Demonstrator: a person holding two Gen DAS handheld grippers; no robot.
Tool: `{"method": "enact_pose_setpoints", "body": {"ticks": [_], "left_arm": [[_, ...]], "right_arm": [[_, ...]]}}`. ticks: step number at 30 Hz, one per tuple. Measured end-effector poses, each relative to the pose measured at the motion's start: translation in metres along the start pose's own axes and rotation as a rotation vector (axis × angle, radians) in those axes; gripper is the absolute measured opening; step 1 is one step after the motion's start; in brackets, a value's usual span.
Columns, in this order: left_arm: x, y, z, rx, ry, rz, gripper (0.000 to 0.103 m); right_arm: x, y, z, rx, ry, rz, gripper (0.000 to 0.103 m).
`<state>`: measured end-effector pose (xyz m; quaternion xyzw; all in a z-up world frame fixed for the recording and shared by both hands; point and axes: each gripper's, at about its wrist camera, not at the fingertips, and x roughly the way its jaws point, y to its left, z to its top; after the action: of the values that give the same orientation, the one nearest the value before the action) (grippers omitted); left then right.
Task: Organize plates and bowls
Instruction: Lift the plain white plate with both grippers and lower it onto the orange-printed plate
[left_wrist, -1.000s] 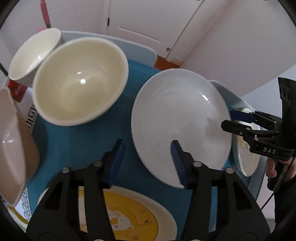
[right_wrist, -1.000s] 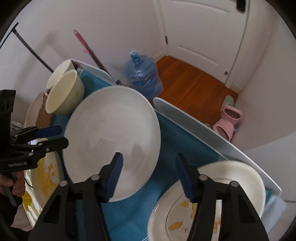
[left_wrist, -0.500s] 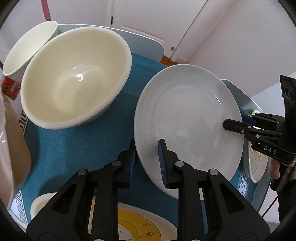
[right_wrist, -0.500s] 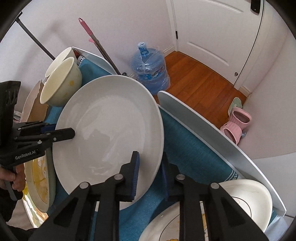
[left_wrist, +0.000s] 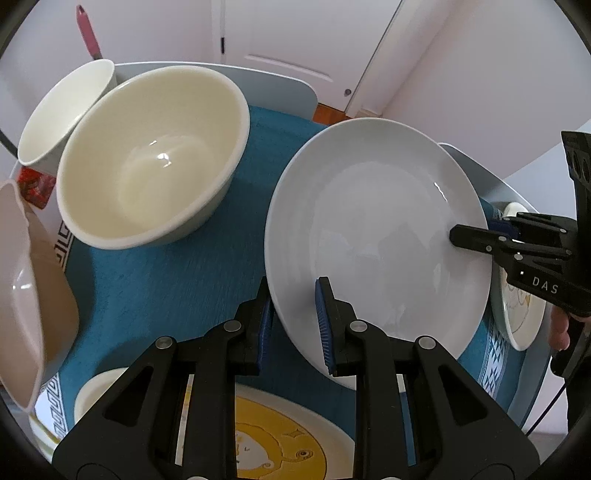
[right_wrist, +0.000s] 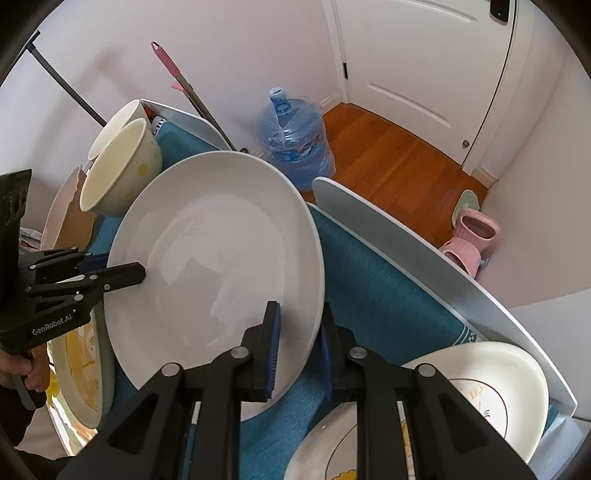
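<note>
We have both tongs clamped on the white plate (left_wrist: 376, 236): left gripper (left_wrist: 293, 321) on one rim, right gripper (right_wrist: 297, 347) opposite, holding it above the blue mat (left_wrist: 166, 280) beside the cream bowl (left_wrist: 147, 155). Glazed and stiff, it looks slippery and breakable; rim grips seem safest

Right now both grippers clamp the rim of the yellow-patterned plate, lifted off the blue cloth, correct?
Wrong plate. The left wrist view shows the left gripper and right gripper clamping the plain white plate; the yellow-patterned plate lies untouched below.
</note>
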<state>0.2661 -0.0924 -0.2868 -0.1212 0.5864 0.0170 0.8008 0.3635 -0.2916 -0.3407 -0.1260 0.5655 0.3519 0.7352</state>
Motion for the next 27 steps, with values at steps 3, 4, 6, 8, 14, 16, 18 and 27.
{"method": "enact_pose_setpoints", "body": {"ticks": [3,4,6,8,14,16,18,27], "left_arm": [[-0.009,0.0,-0.004,0.01,-0.005,-0.003,0.02],[-0.013,0.002,-0.003,0.013,-0.007,-0.005,0.02],[-0.019,0.001,-0.003,0.017,-0.011,-0.01,0.02],[-0.026,0.001,-0.004,0.023,-0.013,-0.013,0.02],[-0.058,0.008,-0.006,0.052,-0.041,-0.023,0.02],[-0.072,0.013,-0.01,0.065,-0.053,-0.028,0.02],[-0.087,0.017,-0.013,0.084,-0.06,-0.034,0.02],[-0.123,0.05,-0.048,0.205,-0.038,-0.062,0.02]], "right_arm": [[-0.004,0.002,0.001,0.006,-0.003,-0.004,0.018],[-0.006,0.003,0.001,0.006,-0.004,-0.006,0.018],[-0.009,0.006,0.001,0.006,-0.003,-0.01,0.018],[-0.014,0.009,0.0,0.006,-0.006,-0.012,0.018],[-0.035,0.028,-0.001,0.02,-0.022,-0.021,0.018],[-0.045,0.039,-0.004,0.029,-0.032,-0.019,0.018],[-0.053,0.052,-0.009,0.043,-0.043,-0.019,0.018],[-0.072,0.12,-0.051,0.166,-0.083,-0.037,0.018]]}}
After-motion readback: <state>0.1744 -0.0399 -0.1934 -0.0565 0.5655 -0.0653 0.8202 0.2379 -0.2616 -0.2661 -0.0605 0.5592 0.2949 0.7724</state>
